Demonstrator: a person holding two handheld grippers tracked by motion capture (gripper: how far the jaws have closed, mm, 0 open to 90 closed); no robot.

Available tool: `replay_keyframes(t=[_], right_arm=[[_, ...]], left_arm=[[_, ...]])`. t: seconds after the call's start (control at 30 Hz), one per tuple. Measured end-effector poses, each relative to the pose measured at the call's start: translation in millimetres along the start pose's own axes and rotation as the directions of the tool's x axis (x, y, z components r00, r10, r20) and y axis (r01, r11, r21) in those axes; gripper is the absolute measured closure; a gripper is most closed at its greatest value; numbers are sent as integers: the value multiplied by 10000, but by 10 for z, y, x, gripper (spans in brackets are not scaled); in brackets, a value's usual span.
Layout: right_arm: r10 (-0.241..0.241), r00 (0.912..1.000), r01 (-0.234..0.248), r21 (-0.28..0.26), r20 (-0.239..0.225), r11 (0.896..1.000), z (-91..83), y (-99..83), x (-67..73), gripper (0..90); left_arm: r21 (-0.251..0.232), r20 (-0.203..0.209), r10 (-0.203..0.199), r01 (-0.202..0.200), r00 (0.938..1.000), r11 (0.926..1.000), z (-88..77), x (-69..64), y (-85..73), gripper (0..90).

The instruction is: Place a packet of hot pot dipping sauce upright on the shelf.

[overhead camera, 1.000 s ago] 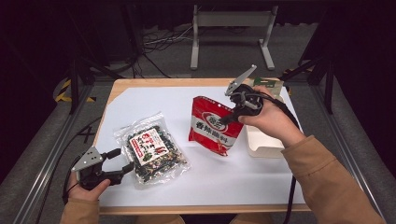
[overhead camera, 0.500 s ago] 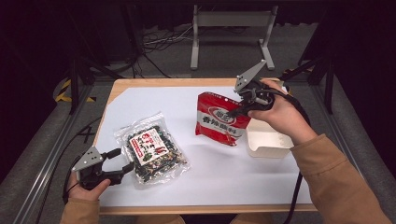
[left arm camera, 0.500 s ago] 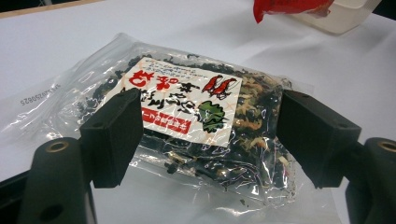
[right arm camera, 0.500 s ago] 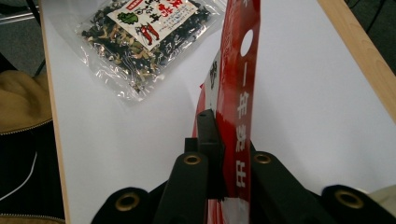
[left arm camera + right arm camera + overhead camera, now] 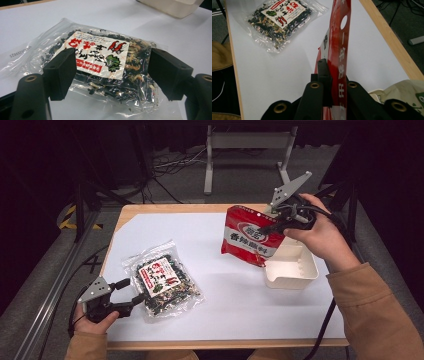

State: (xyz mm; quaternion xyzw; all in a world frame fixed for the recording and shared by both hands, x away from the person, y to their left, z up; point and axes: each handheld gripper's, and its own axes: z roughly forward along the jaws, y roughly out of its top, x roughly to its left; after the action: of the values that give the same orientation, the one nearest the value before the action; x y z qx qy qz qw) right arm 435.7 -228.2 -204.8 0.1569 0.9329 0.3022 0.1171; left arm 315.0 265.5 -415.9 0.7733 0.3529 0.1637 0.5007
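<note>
High view shows the red bag (image 5: 250,240) up in the air at the right, off the surface (image 5: 240,310), partly over the near-left edge of the white tray (image 5: 292,270). My right claw (image 5: 272,226) pinches its top edge tight. My right claw's own camera shows that red edge (image 5: 339,57) squeezed flat between the jaws. At the near left lies the clear bag of dark bits (image 5: 162,282). My left claw (image 5: 131,292) is wide open around its near end, pads apart.

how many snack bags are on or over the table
2. The red bag hangs lifted in the right gripper, beside the white tray. The clear bag lies flat on the table, by the left gripper.
</note>
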Motion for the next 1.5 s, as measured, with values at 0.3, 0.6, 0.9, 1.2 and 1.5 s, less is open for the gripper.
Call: replay_keyframes(t=[0.3,0.6,0.9,1.2,1.5], right_arm=[[-179,9984,189,-177,543,9997,-172,-85,-84,894],[-227,9944,248,-189,1028,9995,-286,-176,-190,894],[-302,9877,321,-99,1535,9994,-383,-256,-317,893],[-472,9779,484,-10,2038,9988,-437,-369,-484,894],[-548,9664,516,193,2513,9985,-484,-493,-701,894]], left_arm=[[1,7,-6,6,10000,10000,2,1,1,239],[-49,17,-42,42,10000,10000,7,10,-1,232],[-54,17,-92,92,10000,9999,7,6,-1,229],[-42,17,-83,83,10000,10000,-2,6,-3,228],[-66,-74,-83,82,9999,9999,-28,3,-15,228]])
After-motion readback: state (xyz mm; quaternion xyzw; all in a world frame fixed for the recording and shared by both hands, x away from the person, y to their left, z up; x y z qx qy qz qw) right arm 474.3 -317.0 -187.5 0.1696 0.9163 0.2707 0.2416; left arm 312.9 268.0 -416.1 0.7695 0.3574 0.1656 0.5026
